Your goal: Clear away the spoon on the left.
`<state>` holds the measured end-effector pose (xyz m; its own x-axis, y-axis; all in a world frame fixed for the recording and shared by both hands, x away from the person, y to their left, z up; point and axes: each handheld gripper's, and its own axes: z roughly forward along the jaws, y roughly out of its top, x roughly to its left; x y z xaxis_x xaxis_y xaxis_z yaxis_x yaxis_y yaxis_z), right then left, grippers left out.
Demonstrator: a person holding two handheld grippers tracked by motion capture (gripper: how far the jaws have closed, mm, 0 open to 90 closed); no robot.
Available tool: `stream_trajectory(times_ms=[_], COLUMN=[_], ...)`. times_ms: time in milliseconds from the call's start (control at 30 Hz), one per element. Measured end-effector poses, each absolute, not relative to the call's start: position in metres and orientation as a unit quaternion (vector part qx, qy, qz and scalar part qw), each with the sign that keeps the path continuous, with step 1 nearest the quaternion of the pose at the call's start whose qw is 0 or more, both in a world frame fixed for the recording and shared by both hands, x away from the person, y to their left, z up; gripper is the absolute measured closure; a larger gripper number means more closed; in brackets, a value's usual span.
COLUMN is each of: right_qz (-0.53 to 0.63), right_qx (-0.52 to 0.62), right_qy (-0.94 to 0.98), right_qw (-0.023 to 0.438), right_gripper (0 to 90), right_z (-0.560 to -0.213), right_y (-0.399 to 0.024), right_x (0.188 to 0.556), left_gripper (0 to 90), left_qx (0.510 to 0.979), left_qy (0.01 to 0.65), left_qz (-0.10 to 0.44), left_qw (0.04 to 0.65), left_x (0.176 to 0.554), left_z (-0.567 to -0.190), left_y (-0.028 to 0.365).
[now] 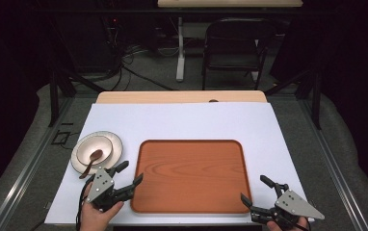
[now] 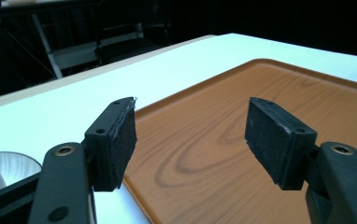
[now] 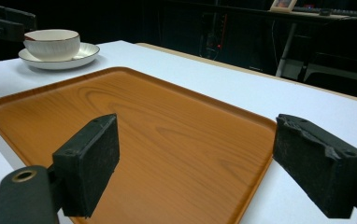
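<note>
A white bowl [image 1: 94, 149] with a brown spoon [image 1: 91, 161] is seen on a plate [image 1: 115, 144] at ten o'clock of the flat, bare orange tray [image 1: 191, 175], which is flanked by the left gripper [image 1: 131, 176] and right gripper [image 1: 253, 190], both with jaws apart and nothing held.
</note>
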<state>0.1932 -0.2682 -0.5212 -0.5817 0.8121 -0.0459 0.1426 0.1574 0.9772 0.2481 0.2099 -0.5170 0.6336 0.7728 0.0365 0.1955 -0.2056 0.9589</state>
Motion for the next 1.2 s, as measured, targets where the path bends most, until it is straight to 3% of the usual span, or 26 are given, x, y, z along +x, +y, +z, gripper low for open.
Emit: stream_trajectory(times_ms=[500,833,1133,1200], right_qz=[0.549,0.55,0.551,0.55], right_qx=[0.34,0.341,0.337,0.338], right_qy=[0.702,0.703,0.705,0.707], right_qw=[0.299,0.294,0.293,0.29], right_gripper=[14.7,14.8,14.8,14.8], right_z=[-0.522,-0.522,-0.522,-0.522], right_y=[-0.268,-0.266,-0.265,-0.264], right_x=[0.192,0.195,0.196,0.196], left_gripper=[34.1,39.6,53.7,60.2], left_qx=[0.717,0.725,0.734,0.737], left_qy=[0.359,0.376,0.423,0.437], left_qz=[0.254,0.246,0.21,0.212], left_qw=[0.54,0.522,0.488,0.47], left_x=[0.25,0.247,0.247,0.246], left_z=[-0.515,-0.513,-0.512,-0.512], left_y=[0.217,0.22,0.226,0.228])
